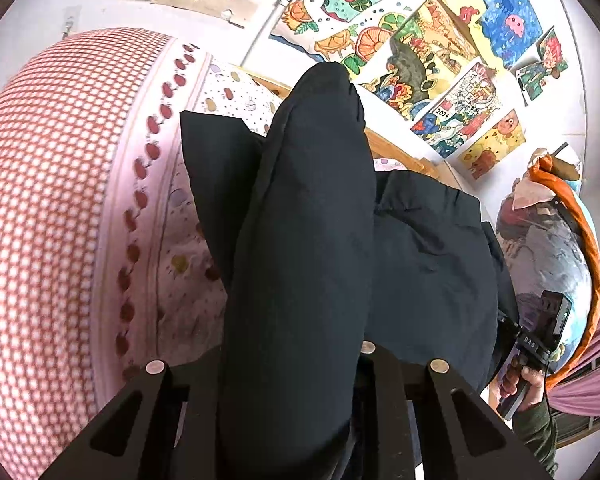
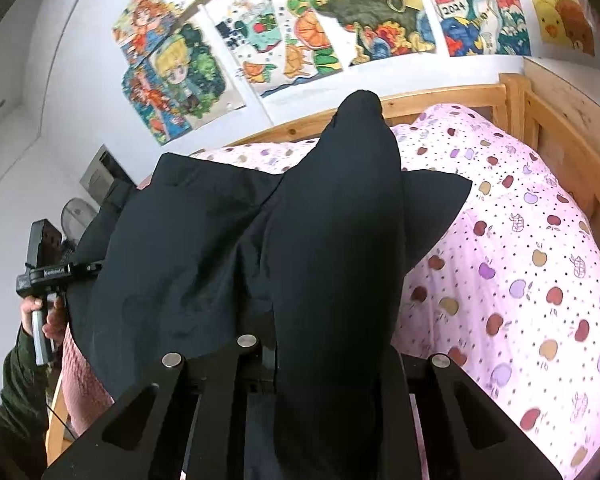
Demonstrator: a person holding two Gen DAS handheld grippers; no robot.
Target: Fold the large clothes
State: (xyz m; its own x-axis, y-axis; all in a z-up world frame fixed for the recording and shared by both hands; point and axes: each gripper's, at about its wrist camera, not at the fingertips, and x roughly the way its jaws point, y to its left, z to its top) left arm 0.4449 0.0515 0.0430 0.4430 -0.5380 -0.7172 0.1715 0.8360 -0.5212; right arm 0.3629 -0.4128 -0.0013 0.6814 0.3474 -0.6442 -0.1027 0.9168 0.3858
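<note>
Garment, left wrist view: dark navy garment (image 1: 300,264) bunches up between the jaws of the left gripper (image 1: 296,364), which pinch a thick fold of it; the rest drapes down onto the bed.
Surroundings, left wrist view: red-checked quilt (image 1: 48,208) lies left of the cloth, children's drawings (image 1: 412,52) hang on the wall, and the right gripper (image 1: 540,340) shows at the far edge, held in a hand (image 1: 520,380).
Garment, right wrist view: same dark cloth rises in a ridge out of the right gripper's jaws, pressed together on it, over the apple-print sheet (image 2: 520,260).
Only here: wooden bed frame (image 2: 540,128) and the left gripper (image 2: 48,268) in its hand (image 2: 44,316).
Handling, judged: soft, limp, fairly bulky, likely to sag and slide between the two grips; corners or hem edges look like the best holds.
</note>
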